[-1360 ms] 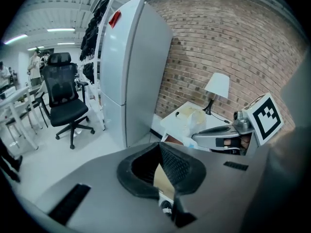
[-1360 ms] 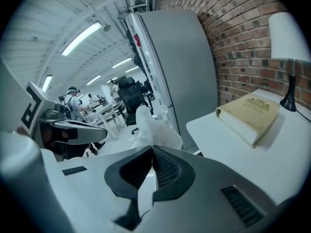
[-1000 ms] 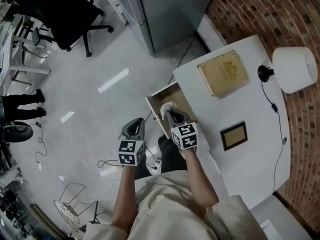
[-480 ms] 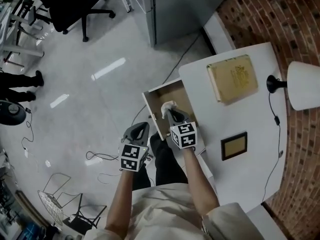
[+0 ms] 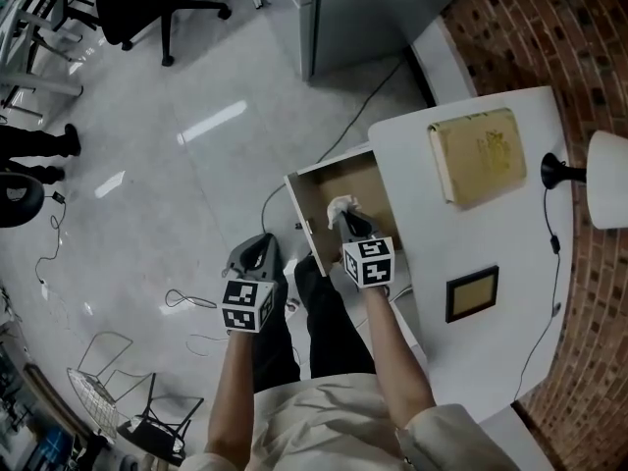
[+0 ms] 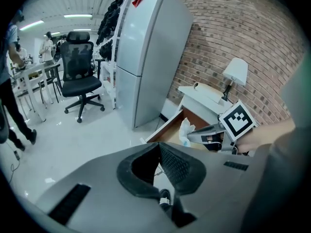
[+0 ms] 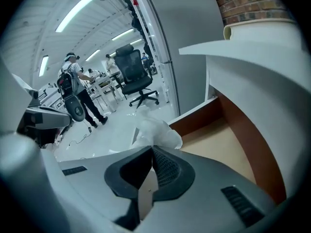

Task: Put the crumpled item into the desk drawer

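The crumpled white item (image 5: 340,207) hangs over the open desk drawer (image 5: 312,207), pinched at the tips of my right gripper (image 5: 349,222). In the right gripper view the crumpled white item (image 7: 153,130) bulges just past the right gripper (image 7: 151,149), which is shut on it, with the drawer's wooden floor (image 7: 218,142) beyond and to the right. My left gripper (image 5: 257,253) hovers over the floor left of the drawer front, apart from it. In the left gripper view the left gripper (image 6: 158,147) is shut with nothing in it, and the crumpled item (image 6: 185,130) shows ahead above the drawer (image 6: 167,130).
The white desk (image 5: 510,234) carries a gold book (image 5: 477,155), a small framed picture (image 5: 471,294) and a lamp (image 5: 608,180) by the brick wall. A grey cabinet (image 5: 373,8) stands behind the drawer. Cables (image 5: 191,300), a wire basket (image 5: 98,391) and an office chair (image 5: 147,3) are on the floor.
The head view has swung, so the desk sits further right. My right gripper still holds the crumpled item over the drawer. My left gripper has drawn back slightly from the drawer front.
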A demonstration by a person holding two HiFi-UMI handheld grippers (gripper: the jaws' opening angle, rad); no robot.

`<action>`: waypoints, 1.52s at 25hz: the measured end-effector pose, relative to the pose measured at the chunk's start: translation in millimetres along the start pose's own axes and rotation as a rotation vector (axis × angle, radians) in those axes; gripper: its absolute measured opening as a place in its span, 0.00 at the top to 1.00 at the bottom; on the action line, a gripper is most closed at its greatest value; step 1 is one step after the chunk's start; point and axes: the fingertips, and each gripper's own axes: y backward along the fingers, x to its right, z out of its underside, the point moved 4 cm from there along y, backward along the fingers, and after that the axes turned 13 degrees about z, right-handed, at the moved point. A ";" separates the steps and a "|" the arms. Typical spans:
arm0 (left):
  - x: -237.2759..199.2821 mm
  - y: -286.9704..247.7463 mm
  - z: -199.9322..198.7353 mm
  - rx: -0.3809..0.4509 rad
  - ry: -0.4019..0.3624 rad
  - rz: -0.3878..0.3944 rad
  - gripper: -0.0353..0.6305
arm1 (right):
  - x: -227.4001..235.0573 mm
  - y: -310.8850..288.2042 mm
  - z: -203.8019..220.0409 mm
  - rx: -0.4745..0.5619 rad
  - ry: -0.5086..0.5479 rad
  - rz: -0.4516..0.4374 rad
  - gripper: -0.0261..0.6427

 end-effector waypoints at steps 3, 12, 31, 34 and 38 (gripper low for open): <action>-4.2 -11.5 8.2 -0.009 -0.013 0.011 0.92 | 5.9 -12.7 8.5 -0.014 -0.018 0.020 0.92; 2.8 -53.5 29.9 -0.034 -0.049 0.109 0.92 | 13.1 -51.5 33.9 -0.062 -0.040 0.064 0.92; -5.3 -93.5 62.6 -0.033 -0.052 0.156 0.92 | 26.1 -127.5 60.4 -0.168 0.032 0.128 0.92; -10.4 -96.3 70.1 -0.032 -0.042 0.152 0.92 | 26.6 -134.3 62.7 -0.177 0.048 0.137 0.92; -17.0 -96.5 71.8 -0.013 -0.039 0.160 0.92 | 21.1 -138.7 68.6 -0.186 0.069 0.146 0.92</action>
